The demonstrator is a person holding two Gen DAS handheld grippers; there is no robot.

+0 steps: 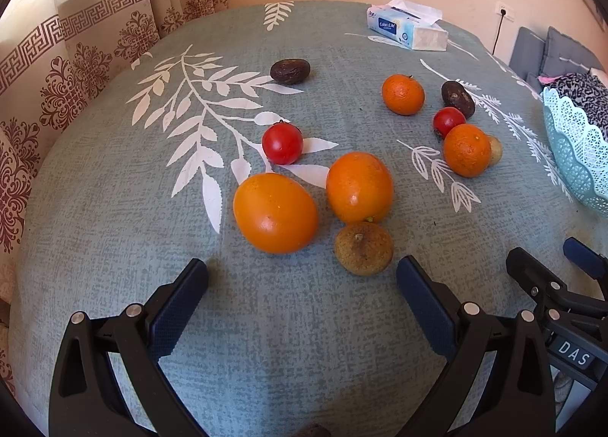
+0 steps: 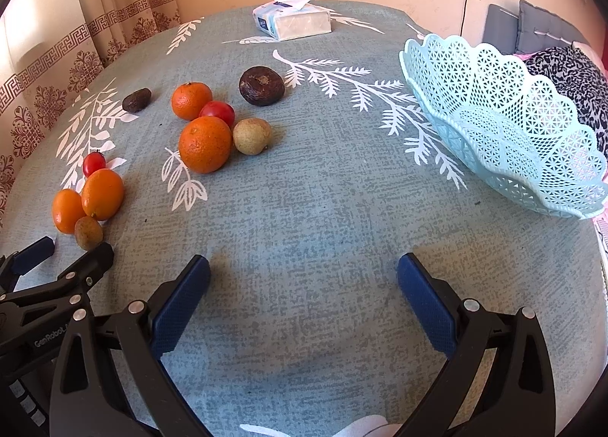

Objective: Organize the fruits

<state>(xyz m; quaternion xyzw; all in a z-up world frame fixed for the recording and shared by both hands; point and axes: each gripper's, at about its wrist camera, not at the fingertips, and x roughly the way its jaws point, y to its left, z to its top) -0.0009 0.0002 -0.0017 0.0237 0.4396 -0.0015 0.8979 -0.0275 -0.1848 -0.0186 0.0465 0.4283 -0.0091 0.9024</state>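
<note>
Loose fruit lies on a grey-green leaf-print tablecloth (image 1: 114, 209). In the left wrist view two smooth orange fruits (image 1: 275, 213) (image 1: 359, 187) and a small brown fruit (image 1: 363, 248) lie just beyond my open, empty left gripper (image 1: 302, 277). A red tomato (image 1: 282, 143) sits behind them. Farther right are two mandarins (image 1: 466, 150) (image 1: 402, 94), another tomato (image 1: 448, 121) and a dark fruit (image 1: 457, 98). Another dark fruit (image 1: 290, 71) lies far back. My right gripper (image 2: 304, 275) is open and empty over bare cloth. An empty pale blue lattice basket (image 2: 532, 155) stands to its right.
A tissue pack (image 2: 292, 21) lies at the table's far edge. Patterned curtains (image 1: 76, 57) hang at the left. A grey cushioned seat with leopard-print cloth (image 2: 570, 68) is behind the basket. The two grippers sit side by side near the front edge.
</note>
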